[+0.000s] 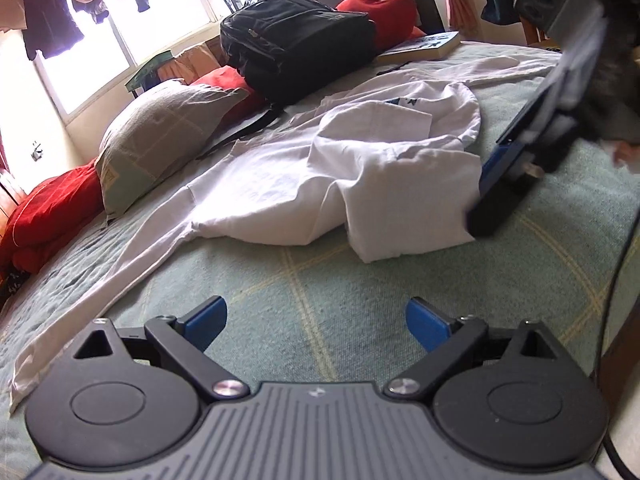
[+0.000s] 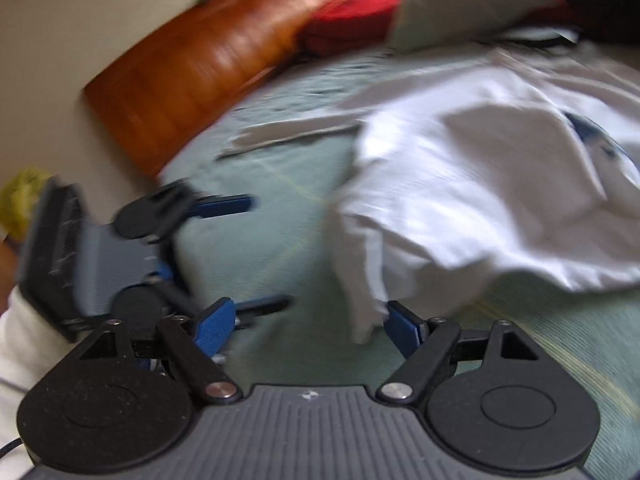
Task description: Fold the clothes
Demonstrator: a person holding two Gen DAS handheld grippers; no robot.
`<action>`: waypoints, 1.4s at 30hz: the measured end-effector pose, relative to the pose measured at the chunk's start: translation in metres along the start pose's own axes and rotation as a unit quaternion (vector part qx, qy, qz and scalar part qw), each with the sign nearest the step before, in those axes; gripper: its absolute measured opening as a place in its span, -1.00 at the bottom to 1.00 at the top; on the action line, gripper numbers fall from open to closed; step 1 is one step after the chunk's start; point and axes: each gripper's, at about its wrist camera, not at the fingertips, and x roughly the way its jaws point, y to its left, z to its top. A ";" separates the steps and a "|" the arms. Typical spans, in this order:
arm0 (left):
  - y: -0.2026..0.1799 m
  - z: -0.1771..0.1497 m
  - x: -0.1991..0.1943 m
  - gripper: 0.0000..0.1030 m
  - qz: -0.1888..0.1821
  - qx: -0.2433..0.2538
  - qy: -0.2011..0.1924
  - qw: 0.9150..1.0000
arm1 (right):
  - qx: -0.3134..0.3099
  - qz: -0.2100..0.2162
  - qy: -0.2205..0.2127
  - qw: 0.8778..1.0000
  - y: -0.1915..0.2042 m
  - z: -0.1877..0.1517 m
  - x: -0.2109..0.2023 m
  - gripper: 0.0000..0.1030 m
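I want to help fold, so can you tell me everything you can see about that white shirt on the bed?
The white long-sleeved cotton-looking shirt lies crumpled and unfolded on the pale green checked bedspread. Its body is bunched in soft folds, with a small dark blue print showing near the top. One long sleeve stretches flat toward the bed's edge. A lower corner is doubled over, and the right gripper sits against that edge with open jaws. The left gripper is open too, short of the cloth.

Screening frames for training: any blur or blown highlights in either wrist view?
Left wrist: mostly sharp; window blown out, glare on the white shirt; right gripper at the edge is soft. Right wrist: heavy motion blur across shirt and headboard.
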 end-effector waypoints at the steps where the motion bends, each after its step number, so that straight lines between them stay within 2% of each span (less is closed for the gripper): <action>1: 0.000 -0.001 0.000 0.87 0.000 0.000 0.001 1.000 | 0.014 -0.003 -0.007 1.000 -0.006 0.000 0.001 0.65; 5: 0.001 -0.005 -0.001 0.87 -0.003 -0.006 0.000 1.000 | 0.024 -0.010 -0.043 0.999 -0.014 0.005 0.003 0.65; 8: 0.004 -0.008 0.000 0.87 0.000 -0.013 0.002 1.000 | 0.011 -0.009 -0.049 0.999 -0.015 0.010 0.014 0.65; 12: 0.008 -0.011 -0.001 0.87 -0.001 -0.025 0.004 1.000 | 0.057 0.034 -0.064 0.996 -0.029 0.007 0.022 0.66; 15: 0.011 -0.012 0.001 0.87 -0.001 -0.032 0.007 0.999 | 0.068 0.072 -0.075 0.992 -0.026 0.003 0.023 0.61; 16: 0.011 -0.012 0.002 0.87 0.000 -0.034 0.007 0.999 | 0.069 0.067 -0.077 0.992 -0.027 0.001 0.028 0.53; 17: 0.011 -0.012 0.002 0.87 0.003 -0.036 0.007 0.999 | 0.068 0.053 -0.079 0.993 -0.030 -0.002 0.034 0.22; 18: 0.012 -0.013 0.001 0.87 0.003 -0.039 0.007 0.999 | 0.078 0.045 -0.085 0.992 -0.035 -0.005 0.036 0.03; 20: 0.013 -0.014 0.000 0.87 0.002 -0.044 0.007 0.999 | 0.126 0.048 -0.105 0.985 -0.050 -0.009 0.035 -0.51; 22: 0.014 -0.016 -0.002 0.87 0.005 -0.042 0.008 0.999 | 0.157 0.044 -0.115 0.980 -0.057 -0.011 0.030 -0.71; 25: 0.018 -0.018 -0.007 0.87 0.013 -0.040 0.006 0.999 | 0.131 0.025 -0.104 0.986 -0.036 -0.010 0.026 -0.76; 30: 0.026 -0.022 -0.019 0.87 0.029 -0.042 -0.003 0.999 | 0.075 0.047 -0.083 0.993 0.008 0.001 0.026 -0.88; 42: 0.062 -0.051 -0.064 0.87 0.070 -0.067 -0.028 0.995 | -0.027 0.088 -0.062 0.994 0.097 0.038 0.042 -0.89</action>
